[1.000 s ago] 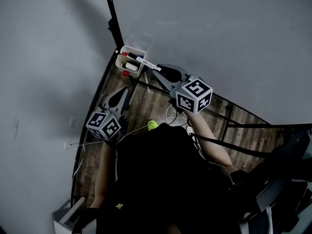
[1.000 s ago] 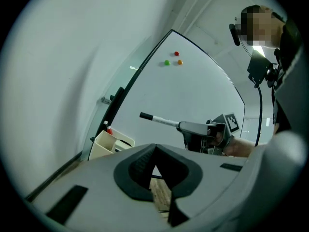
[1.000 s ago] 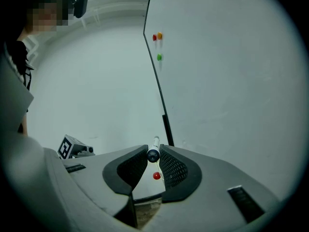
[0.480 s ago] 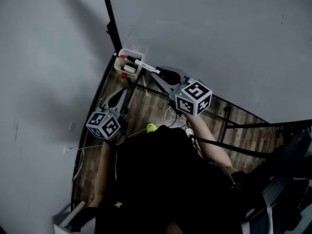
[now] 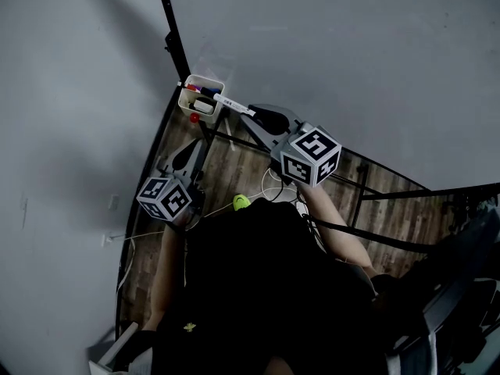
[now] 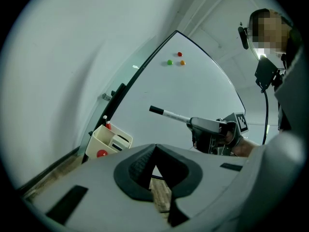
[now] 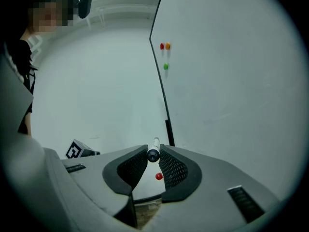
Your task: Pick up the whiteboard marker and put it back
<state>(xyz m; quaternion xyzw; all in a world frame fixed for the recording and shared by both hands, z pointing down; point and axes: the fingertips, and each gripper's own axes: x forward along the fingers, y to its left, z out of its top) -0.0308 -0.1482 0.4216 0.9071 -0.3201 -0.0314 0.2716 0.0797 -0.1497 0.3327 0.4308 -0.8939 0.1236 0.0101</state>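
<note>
The whiteboard marker (image 5: 232, 104), white with a black cap, is clamped in my right gripper (image 5: 251, 112) and sticks out level toward the white pen holder (image 5: 186, 100) at the whiteboard's lower corner. Its capped tip reaches the holder's rim. In the right gripper view the marker (image 7: 153, 151) sits pinched between the two pads, seen end-on. From the left gripper view the marker (image 6: 171, 115) and the holder (image 6: 99, 141) show ahead. My left gripper (image 5: 193, 147) hangs lower left, shut on nothing (image 6: 154, 148).
The whiteboard (image 5: 351, 69) fills the right side, with its black frame edge (image 5: 173, 41) and stand bars (image 5: 234, 141) over a wooden floor. Three coloured magnets (image 7: 165, 66) sit high on the board, a red one (image 6: 102, 153) on the holder. Cables (image 5: 273, 190) lie below.
The head view has shifted slightly, so the holder sits a little further up and left. Both grippers keep their places and the marker stays clamped.
</note>
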